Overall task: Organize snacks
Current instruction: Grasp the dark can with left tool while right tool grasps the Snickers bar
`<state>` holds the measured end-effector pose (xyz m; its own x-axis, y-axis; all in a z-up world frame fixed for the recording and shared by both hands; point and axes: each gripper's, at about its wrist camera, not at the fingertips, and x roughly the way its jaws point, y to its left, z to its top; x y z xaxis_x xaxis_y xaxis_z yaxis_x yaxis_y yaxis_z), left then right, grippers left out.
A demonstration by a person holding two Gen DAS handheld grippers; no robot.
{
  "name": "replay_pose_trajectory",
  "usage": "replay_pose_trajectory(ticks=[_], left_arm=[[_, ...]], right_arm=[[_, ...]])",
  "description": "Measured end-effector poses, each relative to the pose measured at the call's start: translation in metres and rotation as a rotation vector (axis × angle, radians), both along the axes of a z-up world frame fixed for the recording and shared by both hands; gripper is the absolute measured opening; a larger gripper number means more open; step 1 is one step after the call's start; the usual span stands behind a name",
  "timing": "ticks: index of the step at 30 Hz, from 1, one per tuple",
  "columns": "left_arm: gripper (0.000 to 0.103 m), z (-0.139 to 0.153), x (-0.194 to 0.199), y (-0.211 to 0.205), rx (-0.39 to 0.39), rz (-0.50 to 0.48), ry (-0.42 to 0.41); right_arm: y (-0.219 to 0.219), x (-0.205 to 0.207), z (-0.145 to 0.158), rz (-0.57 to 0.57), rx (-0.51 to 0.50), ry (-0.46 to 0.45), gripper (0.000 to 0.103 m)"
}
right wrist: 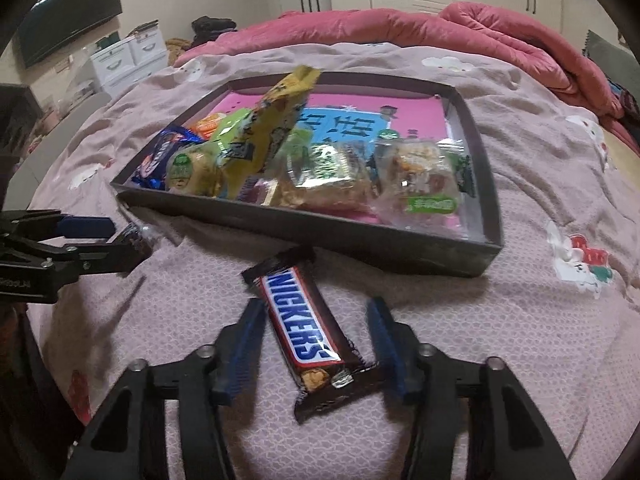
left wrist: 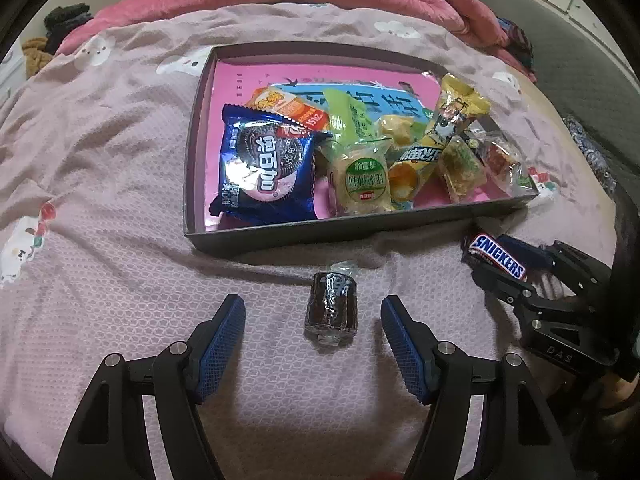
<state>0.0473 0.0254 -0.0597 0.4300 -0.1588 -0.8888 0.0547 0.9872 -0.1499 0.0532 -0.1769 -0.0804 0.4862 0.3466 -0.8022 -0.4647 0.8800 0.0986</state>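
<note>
The left gripper (left wrist: pixel 313 322) is spread wide around a small dark, clear-wrapped cake (left wrist: pixel 331 306) lying between its ribbed blue pads on the quilted pink bedspread (left wrist: pixel 120 160), the dark shallow tray (left wrist: pixel 280 236) of crinkly snack packets just beyond. To its right, the right gripper (right wrist: pixel 316 346) also stands spread, its pads either side of a glossy brown Snickers bar (right wrist: pixel 304 328) lying slantwise, not squeezed; the tray's near wall (right wrist: pixel 320 232) hides the packets' lower edges
</note>
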Motion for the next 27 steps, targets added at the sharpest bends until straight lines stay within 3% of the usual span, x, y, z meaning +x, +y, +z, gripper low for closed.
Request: replay_pose_trajectory(ticks=[3, 16, 22, 25, 27], left_arm=[[0.072, -0.003, 0.001, 0.0, 0.0, 0.001, 0.007], [0.072, -0.01, 0.001, 0.001, -0.022, 0.002, 0.006], [0.049, -0.009, -0.001, -0.001, 0.001, -0.008, -0.008], [0.03, -0.008, -0.001, -0.002, -0.007, -0.015, -0.015], [0.028, -0.007, -0.001, -0.002, -0.013, -0.02, -0.017]], right_arm=[[0.003, -0.003, 0.001, 0.028, 0.017, 0.01, 0.03], [0.026, -0.023, 0.011, 0.112, 0.107, 0.06, 0.029], [0.017, -0.021, 0.022, 0.065, 0.176, 0.062, 0.029], [0.014, -0.021, 0.027, 0.047, 0.2, 0.056, 0.029], [0.014, -0.02, 0.028, 0.04, 0.207, 0.058, 0.029]])
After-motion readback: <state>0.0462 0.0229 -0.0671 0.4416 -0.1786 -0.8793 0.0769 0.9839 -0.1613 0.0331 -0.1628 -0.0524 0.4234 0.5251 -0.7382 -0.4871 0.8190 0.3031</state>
